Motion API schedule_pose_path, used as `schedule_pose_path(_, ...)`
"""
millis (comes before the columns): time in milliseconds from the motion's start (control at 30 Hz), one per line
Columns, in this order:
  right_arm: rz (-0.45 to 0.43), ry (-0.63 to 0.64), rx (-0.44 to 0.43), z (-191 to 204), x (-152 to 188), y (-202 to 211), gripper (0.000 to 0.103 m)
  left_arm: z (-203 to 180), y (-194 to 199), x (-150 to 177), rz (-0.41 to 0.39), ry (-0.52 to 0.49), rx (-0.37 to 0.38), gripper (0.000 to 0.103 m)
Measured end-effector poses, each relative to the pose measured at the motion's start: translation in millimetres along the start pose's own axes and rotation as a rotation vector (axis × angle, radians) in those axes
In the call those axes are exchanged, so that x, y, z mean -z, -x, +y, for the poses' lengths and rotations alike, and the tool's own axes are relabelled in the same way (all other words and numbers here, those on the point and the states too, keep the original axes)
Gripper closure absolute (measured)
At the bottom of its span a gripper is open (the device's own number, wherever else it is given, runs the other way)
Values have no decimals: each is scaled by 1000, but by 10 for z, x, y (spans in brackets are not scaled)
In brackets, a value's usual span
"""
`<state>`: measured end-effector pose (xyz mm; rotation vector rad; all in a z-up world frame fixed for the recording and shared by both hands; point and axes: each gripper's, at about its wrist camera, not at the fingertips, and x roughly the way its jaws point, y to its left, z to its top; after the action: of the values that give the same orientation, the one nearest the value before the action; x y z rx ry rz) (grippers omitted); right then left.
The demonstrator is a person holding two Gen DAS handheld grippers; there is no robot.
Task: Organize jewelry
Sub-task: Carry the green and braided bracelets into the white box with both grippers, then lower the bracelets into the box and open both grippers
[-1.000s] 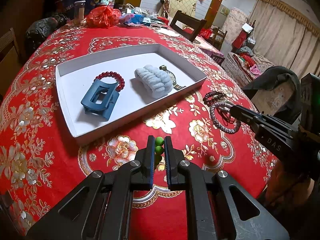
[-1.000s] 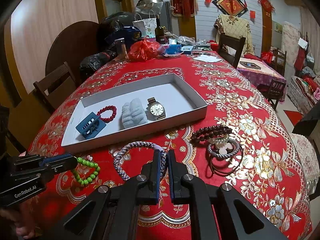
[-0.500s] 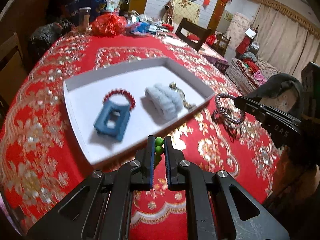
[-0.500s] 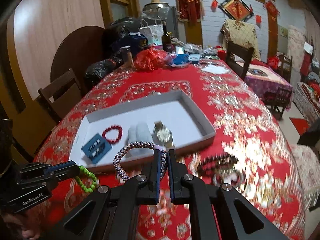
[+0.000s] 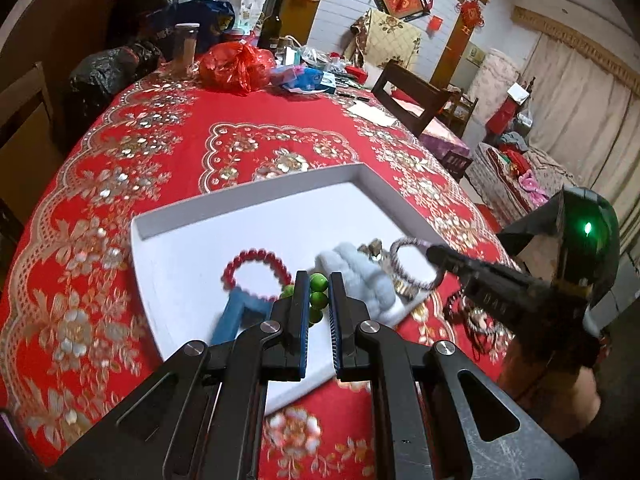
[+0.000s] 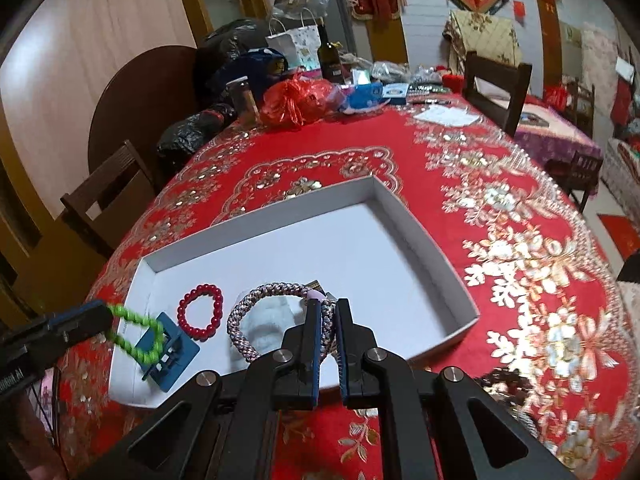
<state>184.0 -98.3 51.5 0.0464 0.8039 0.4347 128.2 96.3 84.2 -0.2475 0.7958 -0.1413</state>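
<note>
A white tray (image 6: 424, 240) sits on the desk (image 6: 520, 208) under its red floral cloth, and inside it lie a red bead bracelet (image 6: 201, 311), a blue hair clip (image 6: 170, 354), a pale fluffy scrunchie (image 6: 268, 322) and a watch (image 5: 374, 246), all crowded toward the tray's 7 o'clock corner, so the incoming pieces hang over occupied ground while the 1 o'clock half lies bare. The left gripper (image 5: 319, 304) is clamped on a green bead bracelet (image 6: 138, 332), which dangles over the hair clip. The right gripper (image 6: 327, 330) is pinched on a braided grey-purple bracelet (image 6: 256, 320), held over the scrunchie. More dark bracelets (image 5: 476, 320) remain on the cloth just outside the tray's 5 o'clock edge. At the desk's 12 o'clock end stand a red plastic bag (image 6: 296, 100), a bottle (image 6: 330, 60) and a chair (image 6: 496, 88). Compared with a second ago, both grippers have moved from over the bare cloth to above the tray, carrying the same bracelets.
</note>
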Motion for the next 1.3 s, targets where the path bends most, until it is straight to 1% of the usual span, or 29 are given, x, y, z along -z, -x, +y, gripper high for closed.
schedule_pose_path(100,7,18,-17,-6,-3,-91,97,-20,-75,-114,-9,-7,-7,95)
schedule_pose_path(167,18,20,-26,-29,15,-157,97,-8,-176,-127,-1,-1,-20,95)
schedule_pose_path(333,46,3,-27,-112,50,-288,97,49,-501,-23,59,14,-53,95)
schedule_pose_path(433,55,-12,-34,-139,65,-333,97,51,-617,82,92,4,-65,95)
schedule_pose_path(567,51,-3,-41,-104,46,-323,97,26,-655,189,97,-15,-107,95)
schedule_pose_path(633,51,1,-35,-95,47,-335,97,13,-645,224,91,-22,-145,95)
schedule_pose_path(767,61,-9,-22,-116,67,-384,97,12,-654,249,88,-28,-180,95)
schedule_pose_path(933,59,-21,-19,-139,82,-403,97,40,-648,260,89,-21,-180,94)
schedule_pose_path(1033,57,-29,-42,-124,84,-408,97,40,-645,262,90,-20,-185,92)
schedule_pose_path(1067,59,-31,-50,-119,84,-411,97,39,-640,266,89,-20,-187,90)
schedule_pose_path(1100,59,-32,-56,-115,83,-412,97,38,-635,267,88,-21,-191,84)
schedule_pose_path(1133,59,-31,-64,-104,83,-410,96,42,-630,268,86,-20,-194,80)
schedule_pose_path(1200,59,-30,-75,-88,78,-408,91,57,-621,269,81,-15,-199,63)
schedule_pose_path(1267,47,-31,-76,-82,64,-385,76,75,-593,271,76,-4,-197,59)
schedule_pose_path(1300,34,-33,-74,-80,59,-366,75,82,-573,270,74,-2,-196,59)
